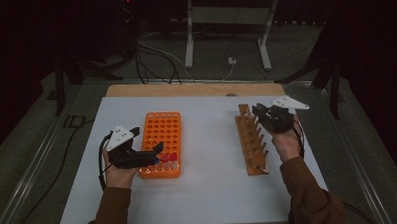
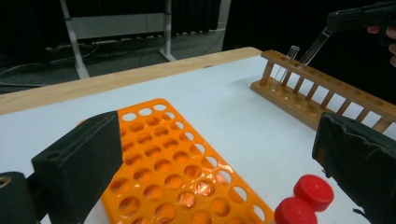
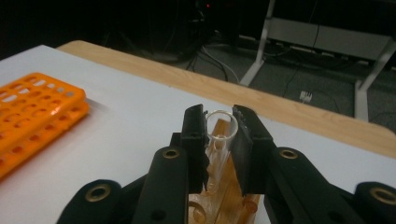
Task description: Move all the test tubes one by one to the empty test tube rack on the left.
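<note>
My right gripper (image 1: 259, 110) hangs over the far end of the wooden tube rack (image 1: 251, 142), shut on a clear glass test tube (image 3: 216, 154). In the left gripper view that tube (image 2: 314, 46) slants down from the right gripper (image 2: 329, 23) toward the wooden rack (image 2: 322, 100). A second clear tube (image 2: 286, 63) seems to stand upright in a hole at the rack's far end. My left gripper (image 1: 147, 139) is open beside the orange rack (image 1: 162, 136), its jaws spread wide over the rack's near end (image 2: 168, 168). Red-capped tubes (image 2: 304, 200) sit in the near corner.
The white board (image 1: 209, 181) lies on a wooden table whose far edge (image 1: 185, 89) shows behind it. Cables and metal frame legs (image 1: 189, 42) stand on the floor beyond. A stretch of bare board separates the two racks.
</note>
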`<state>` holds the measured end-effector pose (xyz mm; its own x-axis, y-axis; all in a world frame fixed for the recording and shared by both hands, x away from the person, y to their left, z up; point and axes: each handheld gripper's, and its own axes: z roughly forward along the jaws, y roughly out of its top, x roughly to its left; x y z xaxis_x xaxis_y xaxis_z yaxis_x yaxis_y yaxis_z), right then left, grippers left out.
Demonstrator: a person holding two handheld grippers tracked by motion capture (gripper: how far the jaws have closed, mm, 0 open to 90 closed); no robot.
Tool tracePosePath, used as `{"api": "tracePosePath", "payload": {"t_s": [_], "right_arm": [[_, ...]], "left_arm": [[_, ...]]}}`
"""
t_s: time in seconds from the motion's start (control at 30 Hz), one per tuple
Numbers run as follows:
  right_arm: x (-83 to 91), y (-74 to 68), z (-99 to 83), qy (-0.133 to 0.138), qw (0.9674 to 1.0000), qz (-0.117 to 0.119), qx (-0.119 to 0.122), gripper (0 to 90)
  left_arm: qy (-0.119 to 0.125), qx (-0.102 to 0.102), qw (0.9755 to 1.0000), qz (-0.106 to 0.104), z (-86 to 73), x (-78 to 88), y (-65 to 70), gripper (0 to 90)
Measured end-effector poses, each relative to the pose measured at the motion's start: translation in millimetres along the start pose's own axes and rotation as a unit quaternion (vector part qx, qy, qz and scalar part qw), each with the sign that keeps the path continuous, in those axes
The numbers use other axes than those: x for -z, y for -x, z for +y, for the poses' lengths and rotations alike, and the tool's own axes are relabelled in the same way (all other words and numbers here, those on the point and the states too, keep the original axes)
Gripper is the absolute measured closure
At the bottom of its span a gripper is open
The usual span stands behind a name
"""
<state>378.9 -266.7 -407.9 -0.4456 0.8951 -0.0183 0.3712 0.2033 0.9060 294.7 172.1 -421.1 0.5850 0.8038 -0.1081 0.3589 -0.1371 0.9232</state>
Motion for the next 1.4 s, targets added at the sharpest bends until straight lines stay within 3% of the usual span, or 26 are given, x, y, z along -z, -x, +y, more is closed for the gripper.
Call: {"api": "tracePosePath", "payload": {"t_s": [0.23,0.43,0.53,0.8,0.97,1.2,1.4], "right_arm": [[8.8,-12.8,8.9,0.013,0.9997,0.019,0.010,76.5],[5.4,-40.4,15.5,0.005,0.9975,0.066,0.023,76.4],[0.4,-58.6,17.5,-0.004,0.9950,0.096,0.027,76.5],[-8.7,-108.0,25.1,-0.017,0.9861,0.152,0.066,76.3],[-10.5,-134.7,31.1,-0.020,0.9794,0.184,0.080,76.3],[-11.5,-162.5,37.2,-0.020,0.9708,0.226,0.076,76.3],[-11.8,-173.7,40.4,-0.021,0.9661,0.245,0.079,76.3]], "left_arm": [[0.007,-0.004,1.0000,-0.006,6.6,-6.9,8.7,3.9],[0.005,-0.016,0.9997,-0.018,12.6,-15.1,18.6,4.9],[-0.005,-0.025,0.9993,-0.027,14.6,-19.9,24.8,6.0],[-0.025,-0.054,0.9970,-0.049,18.0,-29.3,37.8,13.2],[-0.038,-0.077,0.9951,-0.050,19.3,-35.5,47.4,17.9],[-0.038,-0.093,0.9931,-0.061,21.5,-41.6,56.2,39.1],[-0.041,-0.091,0.9923,-0.074,21.1,-44.9,56.2,59.7]]}}
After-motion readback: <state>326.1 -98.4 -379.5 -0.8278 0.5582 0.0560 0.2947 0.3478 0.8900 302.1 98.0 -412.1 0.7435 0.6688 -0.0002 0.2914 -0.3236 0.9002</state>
